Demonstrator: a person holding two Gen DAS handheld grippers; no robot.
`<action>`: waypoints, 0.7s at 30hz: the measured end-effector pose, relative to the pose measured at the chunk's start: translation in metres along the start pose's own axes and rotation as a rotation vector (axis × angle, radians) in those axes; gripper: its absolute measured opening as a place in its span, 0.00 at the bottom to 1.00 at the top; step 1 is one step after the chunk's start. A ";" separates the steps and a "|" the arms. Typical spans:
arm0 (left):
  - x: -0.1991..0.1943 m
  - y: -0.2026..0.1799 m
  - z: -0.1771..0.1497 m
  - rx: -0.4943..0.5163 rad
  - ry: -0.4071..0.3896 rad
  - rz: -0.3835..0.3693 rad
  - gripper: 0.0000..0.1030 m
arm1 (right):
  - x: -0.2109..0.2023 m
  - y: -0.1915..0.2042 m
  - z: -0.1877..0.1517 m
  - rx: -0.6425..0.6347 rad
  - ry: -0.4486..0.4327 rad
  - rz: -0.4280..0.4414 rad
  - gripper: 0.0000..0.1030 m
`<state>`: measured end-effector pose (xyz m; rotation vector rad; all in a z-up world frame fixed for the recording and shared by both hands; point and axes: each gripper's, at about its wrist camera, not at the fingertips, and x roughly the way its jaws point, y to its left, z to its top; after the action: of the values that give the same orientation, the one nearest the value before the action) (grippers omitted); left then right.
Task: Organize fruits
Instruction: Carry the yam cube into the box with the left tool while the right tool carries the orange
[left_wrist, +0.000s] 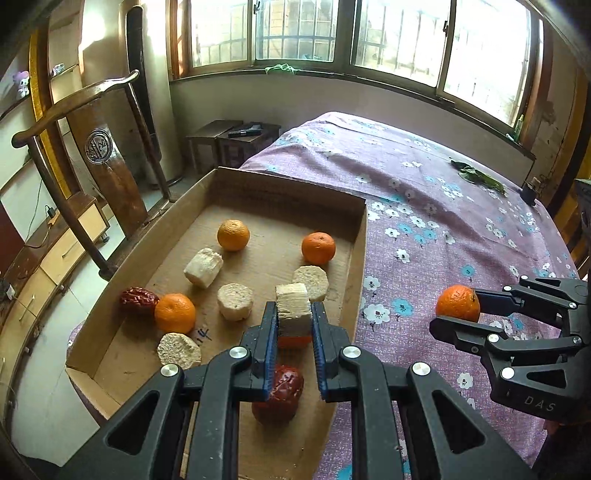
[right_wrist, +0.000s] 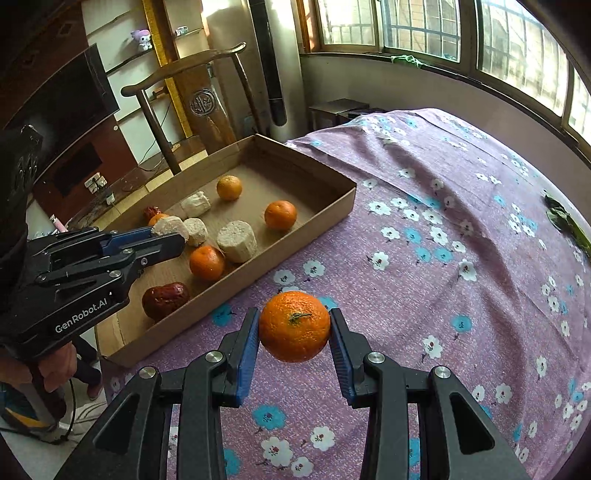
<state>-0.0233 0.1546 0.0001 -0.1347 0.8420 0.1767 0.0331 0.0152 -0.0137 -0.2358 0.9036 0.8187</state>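
1. Your left gripper (left_wrist: 294, 317) is clenched on a pale cut chunk (left_wrist: 293, 308), which hangs above the floor of the cardboard box (left_wrist: 360, 258). Gripping it by its flat sides looks deliberate: the pads get two even faces.
2. Your right gripper (right_wrist: 293, 326) is grasping a tangerine (right_wrist: 294, 325) across its middle, stem up, out over the flowered bedspread (right_wrist: 461, 229) and just beside the box's near wall. A round fruit held at its widest part is less likely to squirt out.
3. Both loads appear to be mid-carry, so you seem to be sorting kinds apart, though where each pile goes I cannot tell.
4. In the box remain more tangerines, such as the far one (left_wrist: 233, 235), several other pale chunks (left_wrist: 203, 267), and two red dates (left_wrist: 138, 300), one of them right under your left jaws.
5. Mind the box wall between your hands, and the date and tangerine below the held chunk.
6. A wooden chair (left_wrist: 107, 155) stands beyond the box and some green leaves (left_wrist: 480, 177) lie far across the bed, both well clear.
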 end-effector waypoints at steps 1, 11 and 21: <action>0.000 0.003 0.000 -0.003 0.001 0.002 0.16 | 0.002 0.004 0.002 -0.010 0.001 0.002 0.39; 0.003 0.040 0.004 -0.060 0.010 0.026 0.16 | 0.023 0.029 0.028 -0.078 0.018 0.030 0.39; 0.016 0.052 0.003 -0.078 0.032 0.033 0.16 | 0.050 0.040 0.058 -0.118 0.042 0.045 0.39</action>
<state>-0.0215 0.2079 -0.0121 -0.1970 0.8694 0.2394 0.0570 0.0986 -0.0109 -0.3380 0.9031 0.9128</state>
